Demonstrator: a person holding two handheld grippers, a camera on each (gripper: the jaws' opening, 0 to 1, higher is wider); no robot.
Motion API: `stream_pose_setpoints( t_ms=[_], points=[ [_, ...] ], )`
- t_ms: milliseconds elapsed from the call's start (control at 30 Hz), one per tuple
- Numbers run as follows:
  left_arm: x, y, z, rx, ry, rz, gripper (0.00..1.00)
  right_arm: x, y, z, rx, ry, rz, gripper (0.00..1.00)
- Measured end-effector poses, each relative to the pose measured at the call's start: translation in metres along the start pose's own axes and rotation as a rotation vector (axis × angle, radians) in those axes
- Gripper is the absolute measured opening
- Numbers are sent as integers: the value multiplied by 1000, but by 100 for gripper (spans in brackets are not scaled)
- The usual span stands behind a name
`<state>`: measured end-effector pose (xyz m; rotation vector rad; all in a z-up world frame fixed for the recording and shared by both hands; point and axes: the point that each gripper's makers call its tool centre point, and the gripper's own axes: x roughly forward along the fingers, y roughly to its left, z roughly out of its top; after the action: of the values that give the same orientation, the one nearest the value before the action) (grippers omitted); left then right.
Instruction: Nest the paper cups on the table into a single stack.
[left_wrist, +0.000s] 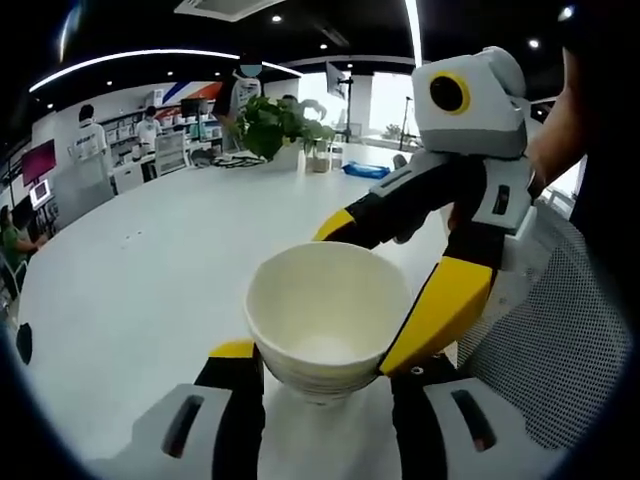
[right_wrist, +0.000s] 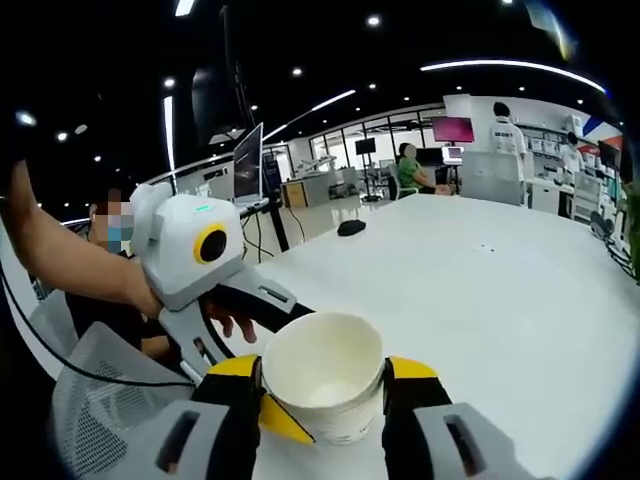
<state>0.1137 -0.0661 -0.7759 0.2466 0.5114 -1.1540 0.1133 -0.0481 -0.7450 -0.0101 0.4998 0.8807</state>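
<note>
Both hand-held grippers grip paper cups (left_wrist: 328, 320) (stacked) above table (left_wrist: 150, 270).

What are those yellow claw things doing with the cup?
A person holds a gripper in each hand, and both grippers are closed on the same white paper cup stack above the white table. The left gripper holds it low down. The right gripper pinches it across the rim. The stack looks like several cups already nested.

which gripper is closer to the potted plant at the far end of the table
Cannot tell: both the left gripper and the right gripper close on the stack of paper cups, well short of the potted plant.
</note>
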Motion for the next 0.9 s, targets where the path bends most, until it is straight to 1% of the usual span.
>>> stream_pose_setpoints(
  t_ms=[333,533,900],
  points=[
    [4,15,9,20,8,-4,49,6,-13,11,-7,-7,1,47],
    [9,26,15,30,18,-6,49,12,-25,18,-9,-12,-10,47],
    [18,52,22,26,20,-1,49,27,-46,31,2,-25,-17,47]
  ],
)
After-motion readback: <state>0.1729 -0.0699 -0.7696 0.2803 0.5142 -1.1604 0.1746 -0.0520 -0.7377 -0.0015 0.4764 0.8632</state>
